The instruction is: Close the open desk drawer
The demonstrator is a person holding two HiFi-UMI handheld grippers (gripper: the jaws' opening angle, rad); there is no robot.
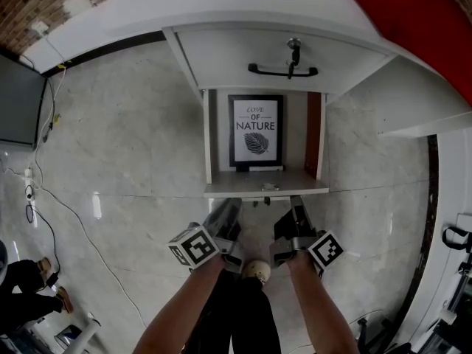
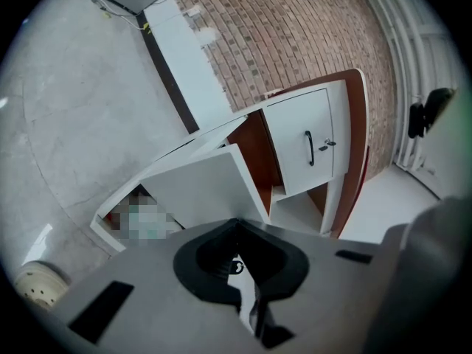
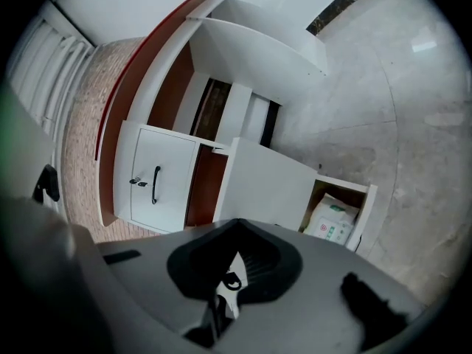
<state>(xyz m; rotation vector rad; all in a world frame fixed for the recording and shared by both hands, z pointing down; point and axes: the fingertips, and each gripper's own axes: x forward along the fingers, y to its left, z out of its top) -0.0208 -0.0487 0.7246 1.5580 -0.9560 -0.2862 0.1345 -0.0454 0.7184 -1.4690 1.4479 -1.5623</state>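
Just short of the open drawer (image 1: 243, 189), both claws are pinched together and empty.

The drawer is a white, flat-panelled box standing well out of the white desk (image 1: 221, 6) toward the person, its front lip nearest the claws. Inside lies a black-framed print (image 1: 255, 131) with a leaf on it. Above it a smooth white cabinet door (image 1: 221, 57) carries a thin black bar handle (image 1: 284, 71). The floor (image 1: 133, 146) is pale, glossy, marbled tile. The left claw (image 1: 228, 209) and right claw (image 1: 295, 211) are dull grey and blocky, side by side, tips pointing at the lip; whether they touch it cannot be told. In each gripper view the jaws leave only a thin slit, with nothing between them.
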